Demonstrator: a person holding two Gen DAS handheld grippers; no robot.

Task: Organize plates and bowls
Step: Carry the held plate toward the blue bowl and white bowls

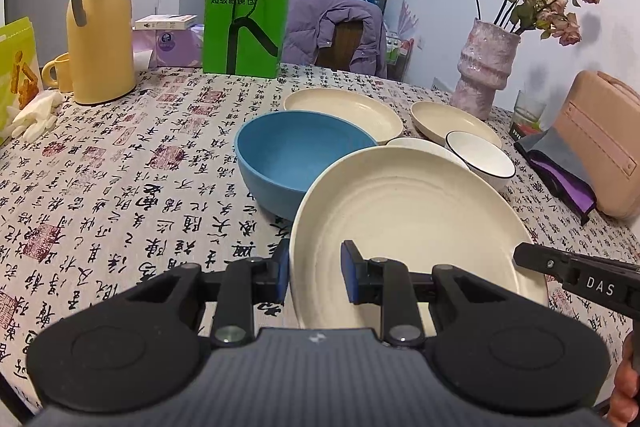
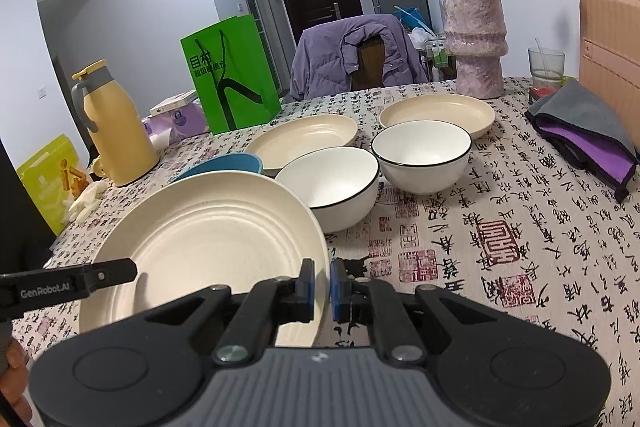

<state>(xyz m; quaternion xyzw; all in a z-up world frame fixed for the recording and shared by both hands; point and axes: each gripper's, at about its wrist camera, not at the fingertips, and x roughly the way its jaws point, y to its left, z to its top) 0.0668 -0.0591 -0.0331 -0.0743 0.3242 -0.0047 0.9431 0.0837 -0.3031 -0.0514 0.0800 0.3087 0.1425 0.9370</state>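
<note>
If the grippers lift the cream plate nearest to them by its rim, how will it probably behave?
The cream plate looks rigid, so it should keep its shape. Both the left gripper and the right gripper pinch only its thin rim, and its surface looks smooth, so it may slip or tilt. It is wide and shallow, so held at the edge it probably sags downward.

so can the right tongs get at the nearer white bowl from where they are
Probably not yet. The right tongs are shut on the rim of the cream plate, which both tongs hold. The white bowl sits just beyond with nothing between, so once the plate is released the way looks free.
</note>
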